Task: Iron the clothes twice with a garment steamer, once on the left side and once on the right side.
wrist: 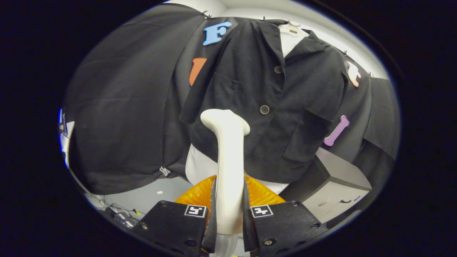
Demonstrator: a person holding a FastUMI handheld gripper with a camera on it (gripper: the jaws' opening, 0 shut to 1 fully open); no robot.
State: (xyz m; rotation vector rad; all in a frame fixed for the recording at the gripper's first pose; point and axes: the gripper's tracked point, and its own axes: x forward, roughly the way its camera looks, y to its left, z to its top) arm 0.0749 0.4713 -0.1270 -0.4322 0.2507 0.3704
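my gripper (229, 210) is closed on the white garment steamer (228, 160), both fingers (212, 210) pressing its handle from either side. the steamer stands upright between them, its flat head at the top, just in front of the lower hem area of the black shirt (264, 89). the shirt hangs buttoned on a white form (291, 37), beyond my fingers, its front facing me, two dark buttons (264, 109) showing down the middle. an orange ribbed thing (260, 194) sits just behind my fingers at the foot of the form. a grey cabinet (335, 185) stands to the right, beside the shirt.
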